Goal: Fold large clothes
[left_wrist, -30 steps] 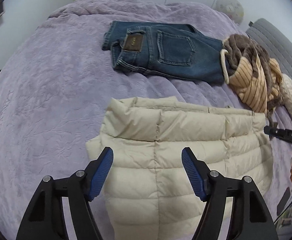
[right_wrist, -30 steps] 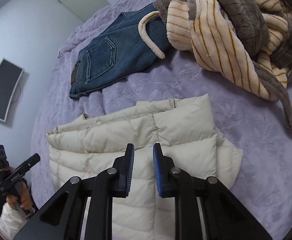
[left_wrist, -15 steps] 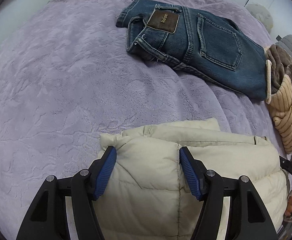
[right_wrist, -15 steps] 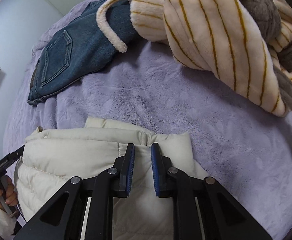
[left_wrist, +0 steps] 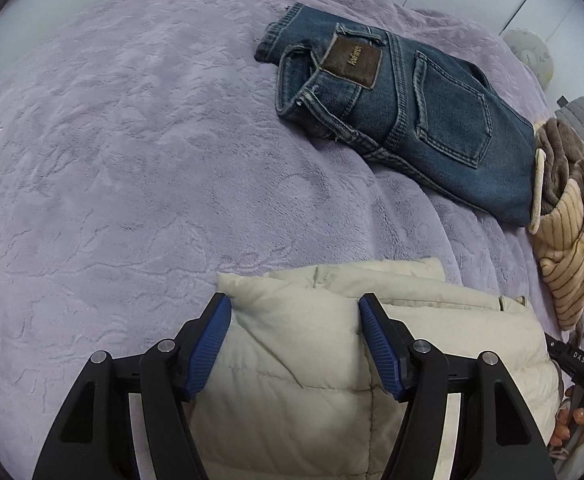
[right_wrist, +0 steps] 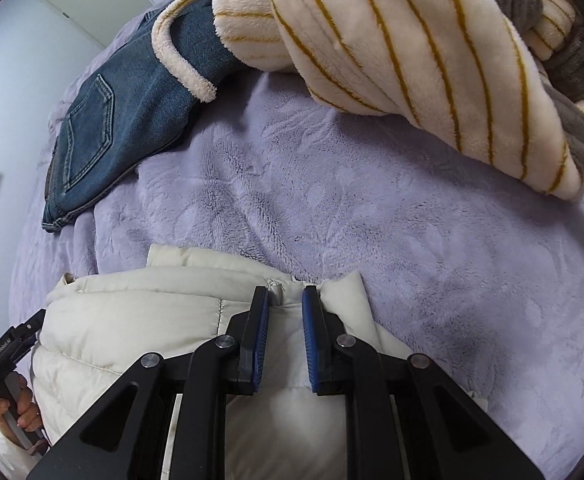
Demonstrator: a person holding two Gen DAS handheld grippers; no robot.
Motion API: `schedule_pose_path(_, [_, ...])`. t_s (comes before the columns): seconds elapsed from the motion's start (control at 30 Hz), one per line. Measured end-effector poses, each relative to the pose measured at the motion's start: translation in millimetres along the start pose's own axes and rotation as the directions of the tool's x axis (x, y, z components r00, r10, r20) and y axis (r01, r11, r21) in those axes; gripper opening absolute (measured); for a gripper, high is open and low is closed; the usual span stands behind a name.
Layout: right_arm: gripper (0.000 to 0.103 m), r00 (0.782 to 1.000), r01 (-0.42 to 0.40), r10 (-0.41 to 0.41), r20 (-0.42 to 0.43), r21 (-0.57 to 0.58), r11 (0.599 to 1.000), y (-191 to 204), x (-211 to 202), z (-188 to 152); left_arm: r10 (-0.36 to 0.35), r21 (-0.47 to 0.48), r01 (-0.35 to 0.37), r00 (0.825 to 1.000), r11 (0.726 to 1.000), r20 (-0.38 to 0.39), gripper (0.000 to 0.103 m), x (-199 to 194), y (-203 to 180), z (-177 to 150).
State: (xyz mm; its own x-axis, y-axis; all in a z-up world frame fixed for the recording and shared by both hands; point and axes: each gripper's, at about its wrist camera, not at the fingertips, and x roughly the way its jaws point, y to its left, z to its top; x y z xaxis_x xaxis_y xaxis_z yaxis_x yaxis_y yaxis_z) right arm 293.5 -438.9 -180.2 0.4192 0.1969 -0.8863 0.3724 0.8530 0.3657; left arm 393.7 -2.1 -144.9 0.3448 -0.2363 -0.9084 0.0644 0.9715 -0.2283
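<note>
Folding the cream puffer jacket, low on the purple blanket. Left gripper spread wide over its 11 o'clock corner, gripping nothing. Right gripper nearly clenched; cannot tell if it pinches the hem. Next, probably: left claw closes on its corner.

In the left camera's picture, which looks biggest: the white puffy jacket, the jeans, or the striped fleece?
1. Jacket, though it lies nearest the camera, which inflates it.
2. Jeans, farther off, so the gap is unsure.
3. Striped fleece, partly cut off at the picture's edge, so its real size cannot be told.
</note>
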Motion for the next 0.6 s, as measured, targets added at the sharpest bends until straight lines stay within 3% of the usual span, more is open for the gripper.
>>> schedule_pose_path(0.17, [0.017,0.999,0.027,-0.028,0.031,0.021,0.999,1.3,-22.5,-1.0,0.052,-0.061,-0.05,0.998,0.997,0.031,0.068,-21.5,23.6,7.0])
schedule_pose_path(0.3, [0.021,0.997,0.048,-0.048,0.057,0.014,0.999,5.2,-42.2,-3.5,0.091,-0.052,-0.088,0.995,0.995,0.041,0.068,-40.8,36.6,3.3])
schedule_pose_path(0.5, [0.021,0.997,0.012,-0.016,0.069,0.057,0.998,-0.3,-72.6,-20.7,0.064,-0.052,-0.063,0.997,0.997,0.03,0.068,-71.6,51.3,-20.4])
schedule_pose_path(0.57, [0.026,0.998,-0.003,-0.002,0.061,0.073,0.997,-1.2,-79.3,-29.9,0.068,-0.038,-0.068,0.998,0.997,0.009,0.068,-78.8,50.0,-34.4])
schedule_pose_path(0.6, [0.034,0.998,-0.006,0.001,0.056,0.078,0.997,-1.6,-83.5,-36.0,0.071,-0.03,-0.071,0.997,0.997,0.0,0.068,-82.1,48.9,-42.1])
